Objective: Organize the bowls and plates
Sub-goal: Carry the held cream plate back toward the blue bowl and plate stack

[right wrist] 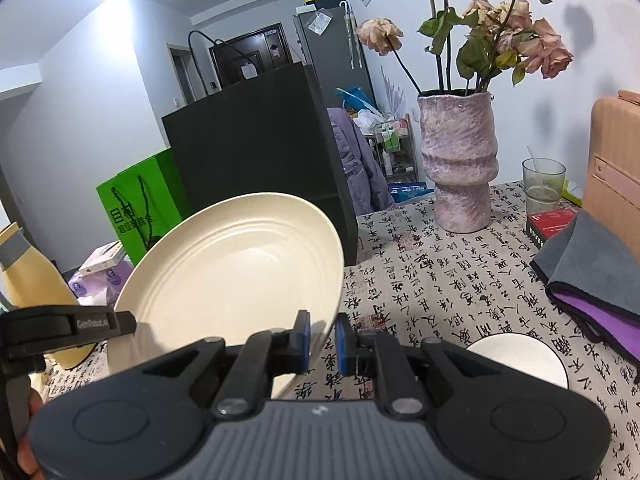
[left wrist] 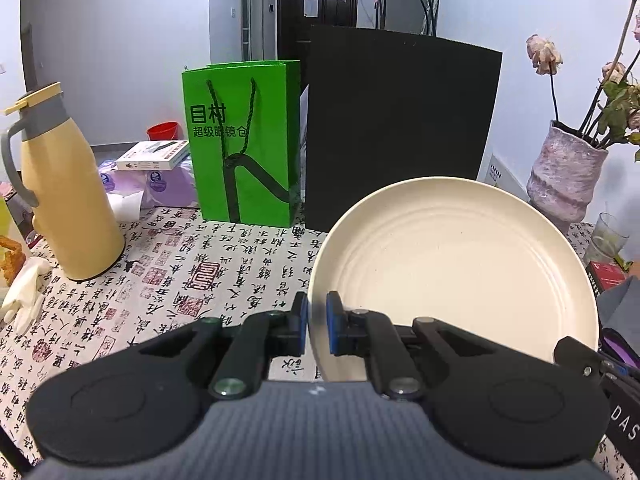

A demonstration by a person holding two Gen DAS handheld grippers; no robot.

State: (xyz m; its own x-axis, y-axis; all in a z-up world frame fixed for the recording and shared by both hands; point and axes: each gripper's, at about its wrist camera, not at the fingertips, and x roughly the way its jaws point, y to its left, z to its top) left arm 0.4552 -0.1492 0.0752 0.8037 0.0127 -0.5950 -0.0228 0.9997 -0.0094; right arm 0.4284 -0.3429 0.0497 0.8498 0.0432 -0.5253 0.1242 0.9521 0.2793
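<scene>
Between our two grippers, clear above the calligraphy tablecloth (right wrist: 460,280), hangs the cream plate (left wrist: 452,268): left gripper (left wrist: 317,322) clenched on its left rim, right gripper (right wrist: 322,338) clenched on its right rim. The plate tilts, face toward us, spanning side to side. A white bowl (right wrist: 520,360) sits on the cloth just right of the right gripper, that hand nearer it; we judge it the likely stacking partner.

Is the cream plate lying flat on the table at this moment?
No, the cream plate is lifted and tilted above the tablecloth, with the right gripper clamped on its rim.
</scene>
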